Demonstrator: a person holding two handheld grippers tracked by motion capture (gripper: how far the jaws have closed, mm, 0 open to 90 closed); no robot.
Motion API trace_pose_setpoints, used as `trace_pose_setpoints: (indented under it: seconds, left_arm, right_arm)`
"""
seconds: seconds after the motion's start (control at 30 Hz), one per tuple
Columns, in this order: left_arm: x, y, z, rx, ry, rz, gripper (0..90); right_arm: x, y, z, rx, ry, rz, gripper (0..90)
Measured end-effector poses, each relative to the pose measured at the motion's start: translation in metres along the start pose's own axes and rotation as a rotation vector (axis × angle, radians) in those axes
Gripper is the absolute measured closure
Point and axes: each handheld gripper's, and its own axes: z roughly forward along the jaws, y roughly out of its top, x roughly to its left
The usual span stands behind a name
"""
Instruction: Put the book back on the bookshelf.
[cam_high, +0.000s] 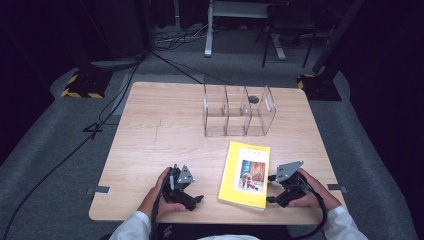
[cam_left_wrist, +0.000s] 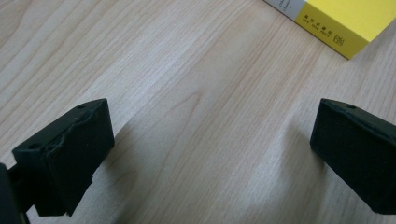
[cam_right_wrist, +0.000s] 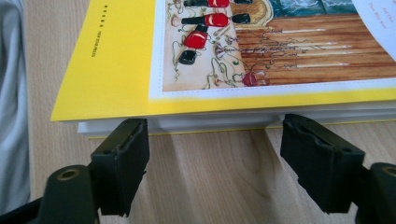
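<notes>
A yellow book with a picture on its cover lies flat near the table's front edge, right of centre. My right gripper sits at the book's right side, jaws pointing at it. In the right gripper view my right gripper is open, both jaw tips level with the white page edge of the book, nothing between them. My left gripper rests to the left of the book. Seen from its own camera, the left gripper stands wide open over bare wood, and a corner of the book lies ahead at the upper right.
A clear plastic organizer with several upright compartments stands at the back of the wooden table, beyond the book. A small dark round hole shows in the tabletop behind it. Cables and stand bases lie on the floor around.
</notes>
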Motion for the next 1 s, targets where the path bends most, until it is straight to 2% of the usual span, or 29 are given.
trace_pose_setpoints:
  seconds: [0.07,0.2,0.27,0.3,0.33,0.43,0.53,0.63,0.7,0.73,0.77,0.8,0.9,0.93,0.97,1.0]
  left_arm:
    - [-0.001,0.0,0.0,0.001,-0.001,0.004,0.3]
    - [-0.002,0.0,0.0,0.0,0.001,0.0,0.3]
    - [-0.002,0.0,0.0,0.001,0.001,-0.001,0.3]
    - [-0.002,0.0,0.0,0.001,0.001,-0.001,0.3]
    - [-0.002,0.0,0.0,0.001,0.002,-0.002,0.3]
    - [-0.003,0.0,0.0,0.001,0.006,-0.005,0.3]
    - [-0.005,0.001,0.001,0.0,0.0,-0.002,0.3]
    - [-0.006,0.001,0.001,-0.004,0.007,0.002,0.6]
    - [-0.006,0.001,0.001,-0.001,0.007,0.003,0.7]
    - [-0.007,0.001,0.001,-0.001,0.006,0.003,0.7]
    - [-0.01,0.002,0.002,0.001,-0.003,0.011,0.7]
    - [-0.01,0.002,0.002,0.001,-0.003,0.011,0.7]
    - [-0.013,0.005,0.004,-0.007,-0.015,0.023,1.6]
    - [-0.016,0.007,0.004,-0.018,-0.038,0.037,7.9]
    - [-0.016,0.007,0.004,-0.018,-0.038,0.037,12.8]
    - [-0.017,0.01,0.004,-0.027,-0.052,0.048,12.8]
  right_arm:
    - [-0.001,-0.001,0.002,0.012,-0.024,0.005,27.6]
    - [-0.003,-0.002,0.002,0.015,-0.021,0.016,31.5]
    - [-0.003,0.002,0.0,0.071,-0.029,0.025,32.9]
    - [-0.003,0.002,0.0,0.071,-0.029,0.025,32.9]
    - [-0.004,0.004,0.0,0.094,-0.027,0.02,32.9]
    - [-0.005,0.018,0.004,0.19,-0.016,0.004,31.3]
    - [-0.004,0.024,0.007,0.212,-0.003,-0.013,29.3]
    - [0.0,0.028,0.011,0.25,0.005,-0.047,20.6]
    - [0.001,0.028,0.012,0.248,0.006,-0.049,20.0]
    - [0.003,0.026,0.011,0.23,0.012,-0.064,20.2]
    - [0.005,0.022,0.011,0.175,0.01,-0.055,22.0]
    - [0.005,0.022,0.011,0.175,0.01,-0.055,22.0]
    - [0.006,0.019,0.01,0.133,-0.014,-0.005,24.0]
    - [0.007,0.017,0.01,0.106,-0.022,0.002,24.9]
    - [0.007,0.017,0.01,0.106,-0.022,0.002,24.9]
    - [0.007,0.016,0.01,0.095,-0.023,0.001,25.7]
